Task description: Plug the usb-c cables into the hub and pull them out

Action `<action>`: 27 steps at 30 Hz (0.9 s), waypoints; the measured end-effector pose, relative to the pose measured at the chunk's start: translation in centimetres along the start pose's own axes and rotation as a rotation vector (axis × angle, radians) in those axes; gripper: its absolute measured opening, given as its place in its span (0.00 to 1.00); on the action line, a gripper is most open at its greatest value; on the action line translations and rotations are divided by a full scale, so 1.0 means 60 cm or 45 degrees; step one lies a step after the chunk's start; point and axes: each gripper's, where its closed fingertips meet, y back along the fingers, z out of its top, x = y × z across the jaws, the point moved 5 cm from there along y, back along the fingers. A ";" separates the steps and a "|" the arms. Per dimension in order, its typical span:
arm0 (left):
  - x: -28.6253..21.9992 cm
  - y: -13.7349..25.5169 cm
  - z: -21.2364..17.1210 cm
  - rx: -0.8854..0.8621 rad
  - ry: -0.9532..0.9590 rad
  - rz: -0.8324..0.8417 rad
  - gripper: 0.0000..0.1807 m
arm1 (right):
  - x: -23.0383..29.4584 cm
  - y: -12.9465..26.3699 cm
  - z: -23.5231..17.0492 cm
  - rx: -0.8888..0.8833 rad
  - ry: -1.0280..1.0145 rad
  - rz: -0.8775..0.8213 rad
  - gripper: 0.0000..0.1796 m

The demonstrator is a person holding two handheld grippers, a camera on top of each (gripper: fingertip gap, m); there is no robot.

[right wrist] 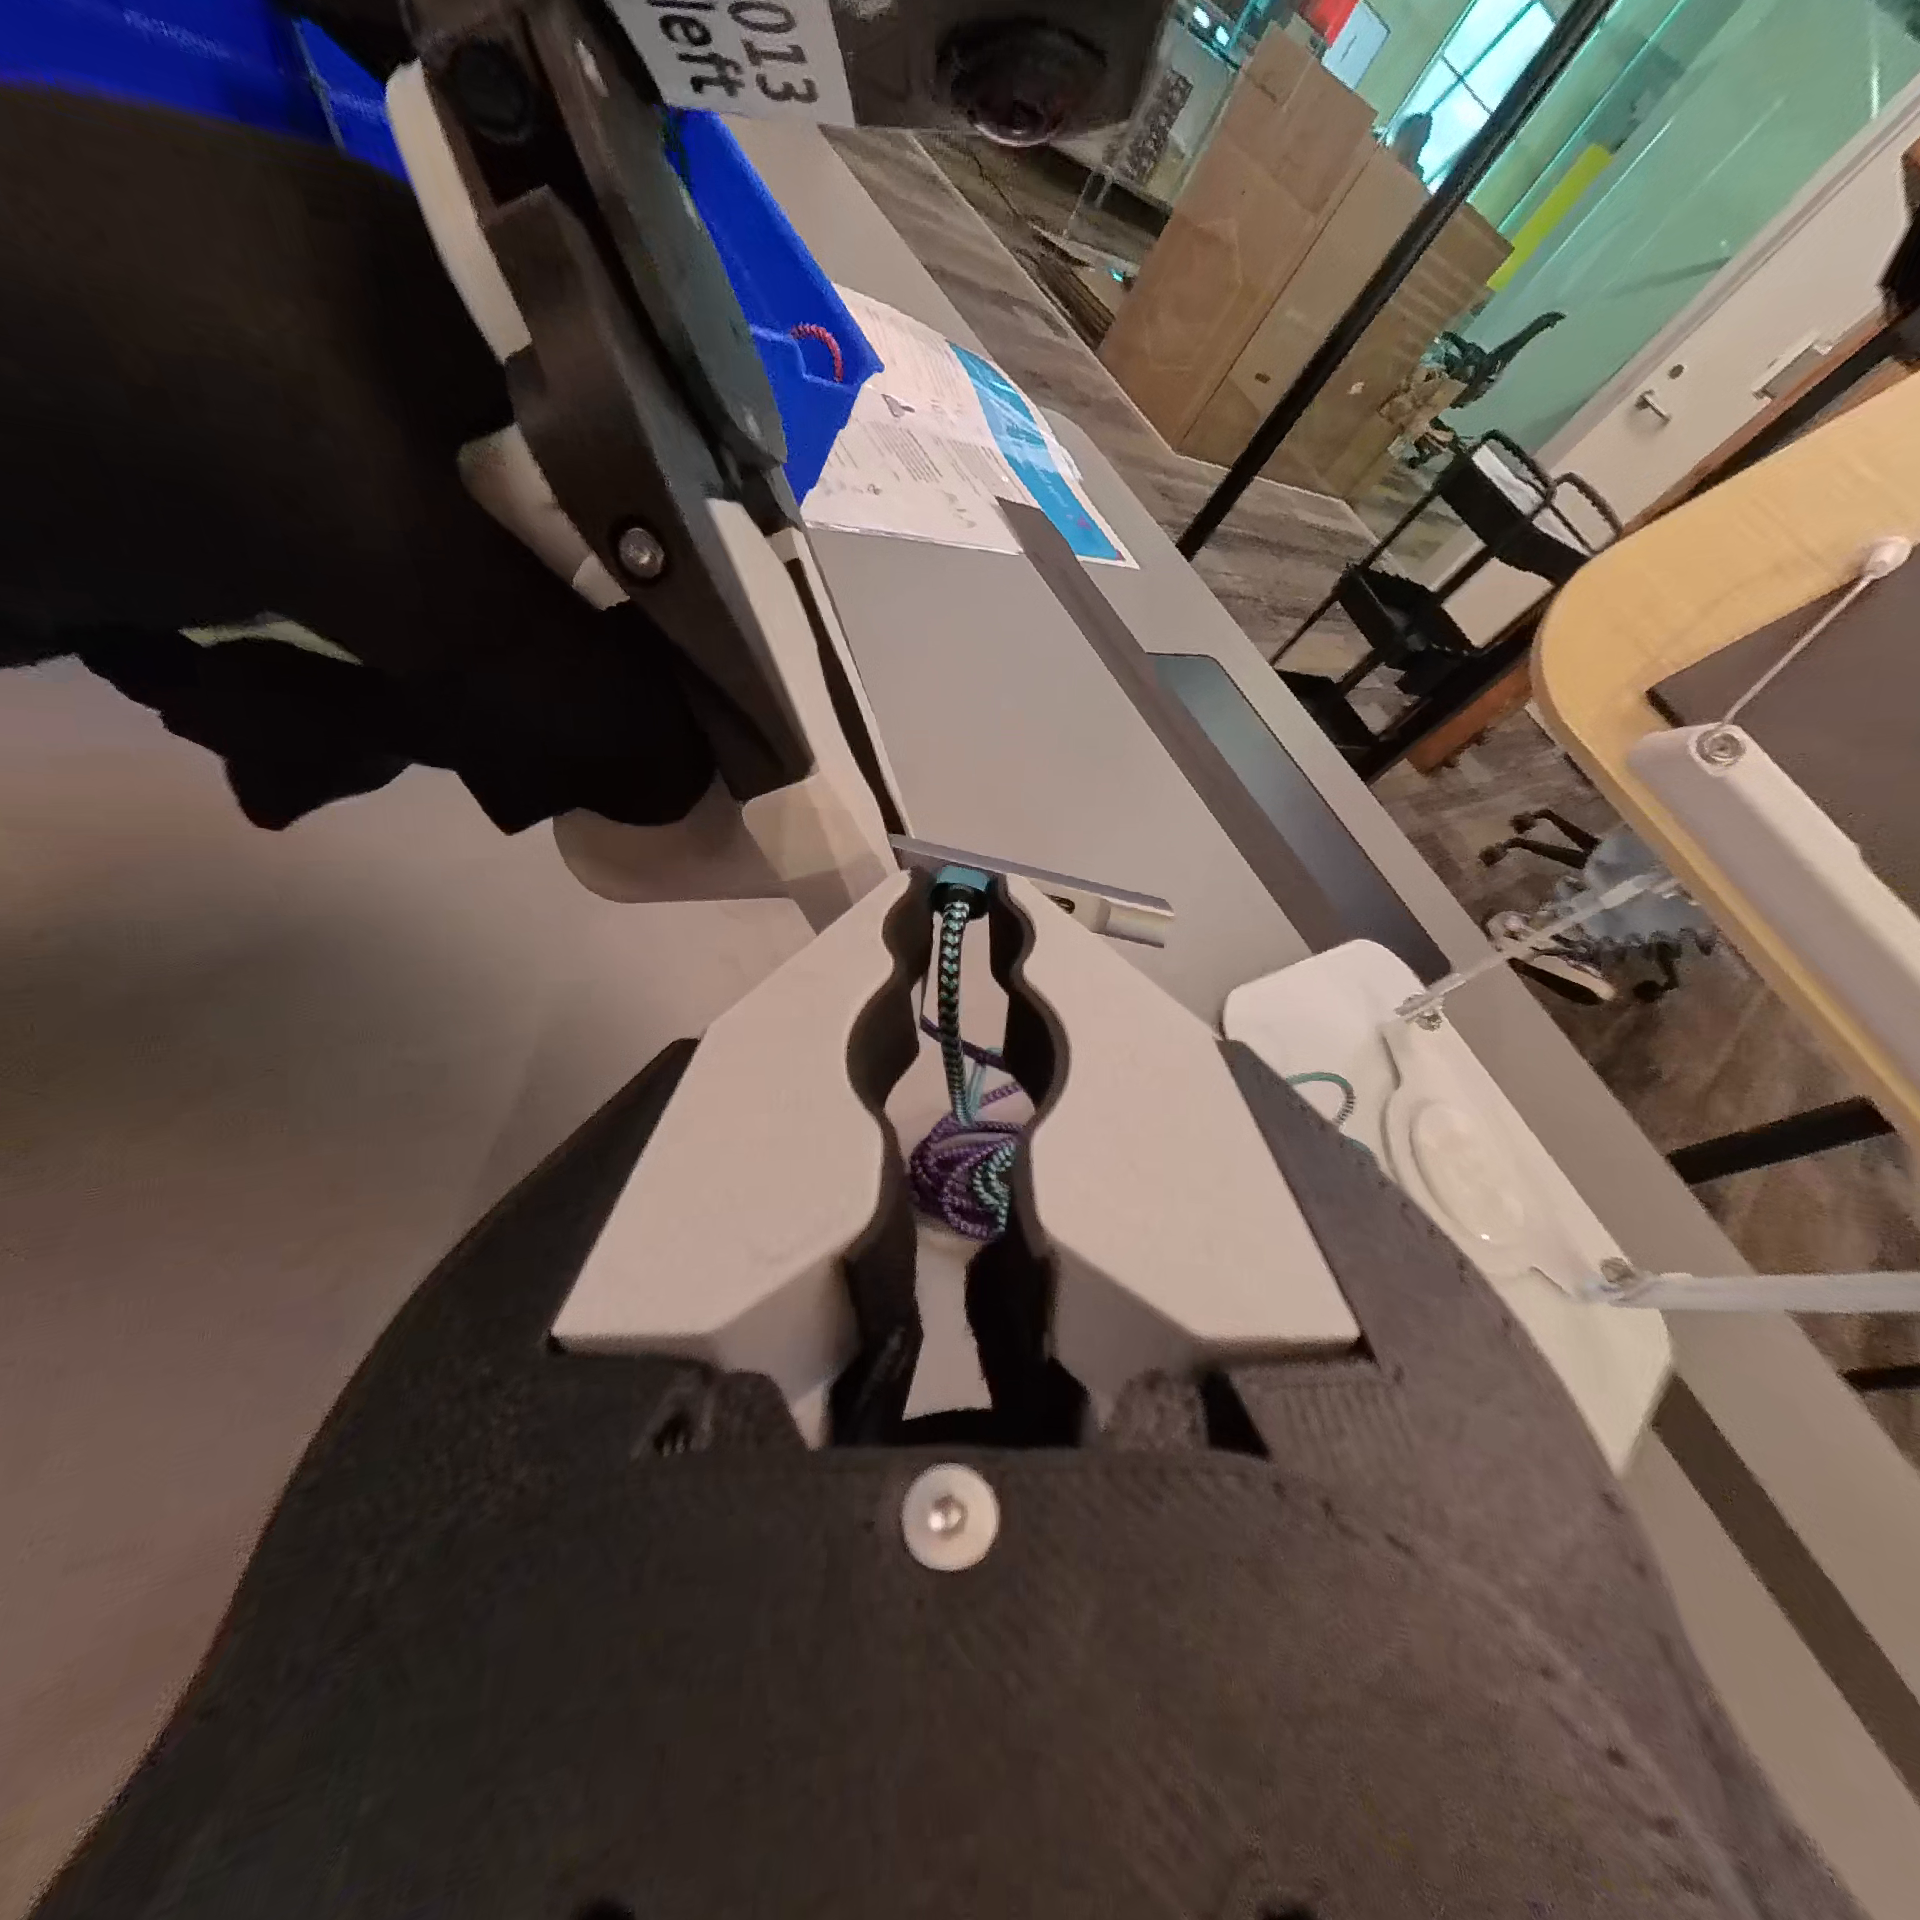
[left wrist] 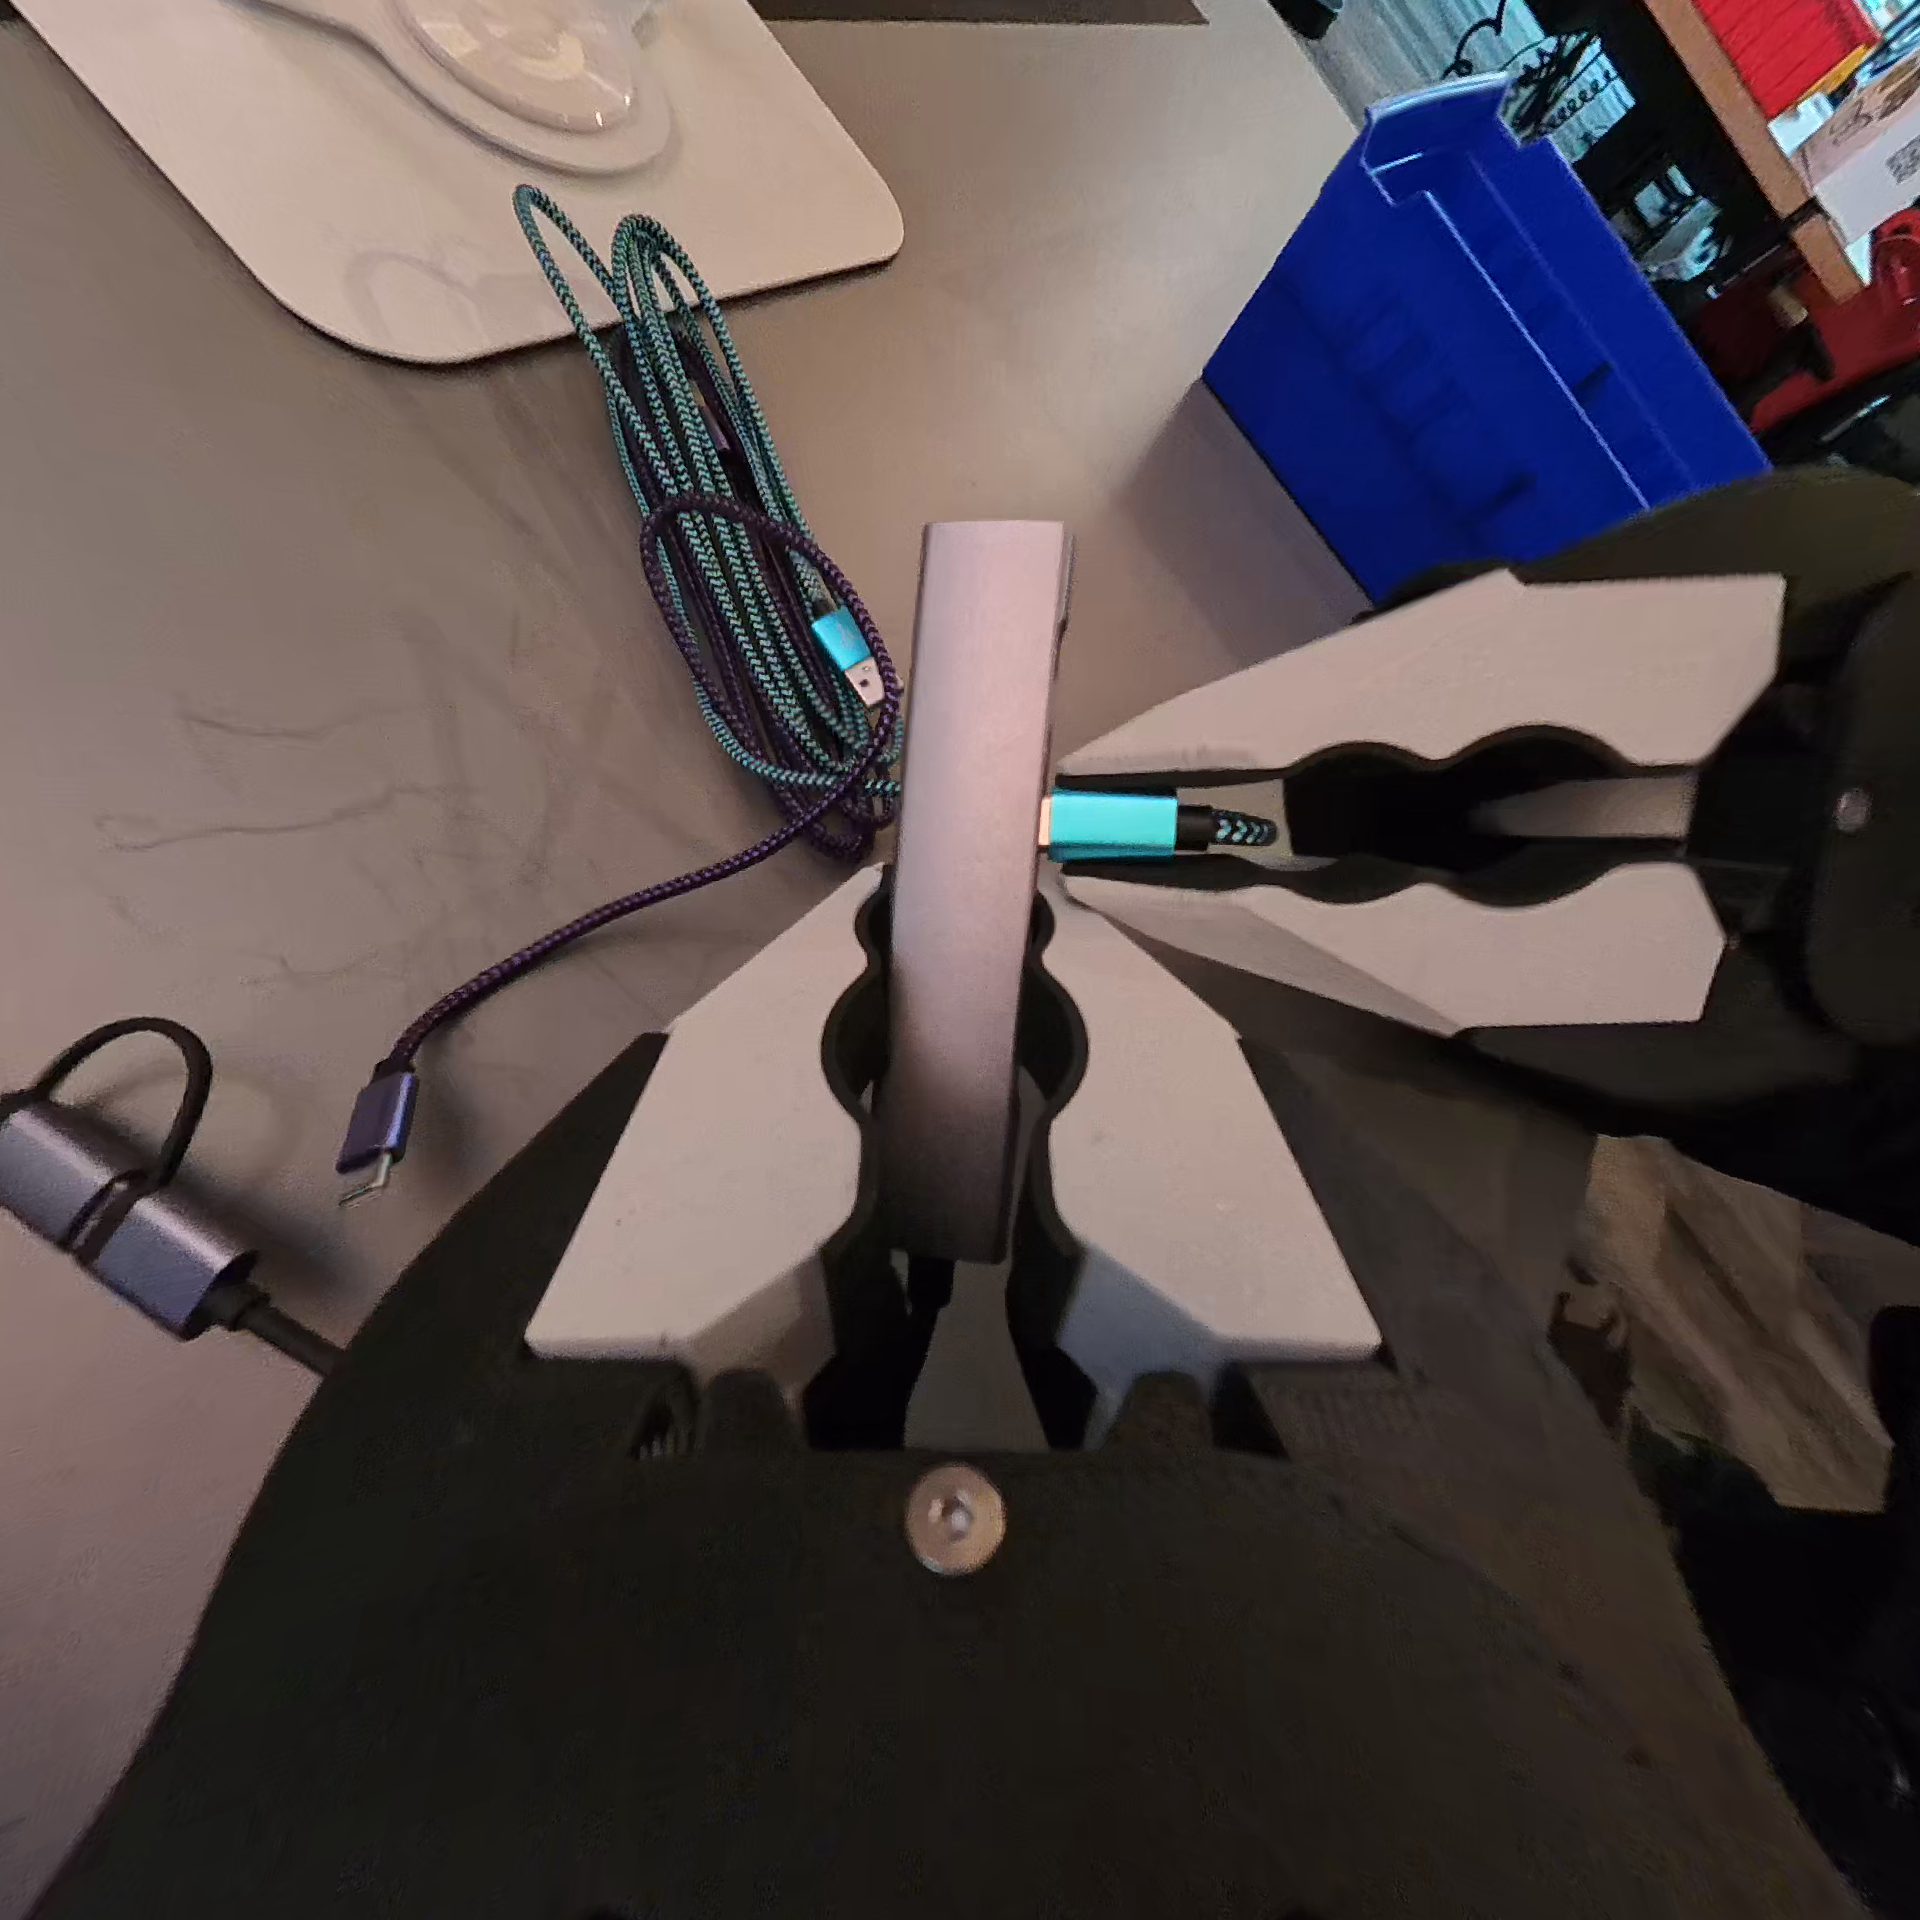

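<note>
My left gripper (left wrist: 961, 885) is shut on a grey hub (left wrist: 982, 727), which it holds on edge above the table. My right gripper (left wrist: 1065, 826) comes in from the right, shut on a teal usb-c plug (left wrist: 1112, 826). The plug's metal tip meets the hub's right edge; I cannot tell how deep it sits. In the right wrist view my right gripper (right wrist: 961, 885) closes around that plug (right wrist: 961, 883) against the hub's thin edge (right wrist: 1101, 896), and the teal braided cable (right wrist: 954, 997) runs back between the fingers. A purple cable's plug (left wrist: 379, 1127) lies loose on the table at left.
A coil of teal and purple cable (left wrist: 675, 436) lies beyond the hub. The hub's own lead with grey adapters (left wrist: 114, 1216) sits at the lower left. A white board with a clear dish (left wrist: 468, 177) is at the back left. A blue bin (left wrist: 1475, 353) stands at the right. Some 4 cm of space lies between my two pairs of fingers.
</note>
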 end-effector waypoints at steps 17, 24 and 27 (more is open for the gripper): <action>0.036 0.055 -0.001 -0.218 0.113 0.145 0.10 | -0.031 0.037 0.030 -0.094 -0.010 -0.080 0.05; 0.043 0.082 -0.013 -0.161 0.081 0.261 0.10 | -0.067 0.029 -0.026 -0.026 -0.216 0.303 0.05; 0.048 0.106 -0.013 -0.192 0.072 0.332 0.10 | -0.023 0.046 -0.041 0.073 -0.210 0.665 0.05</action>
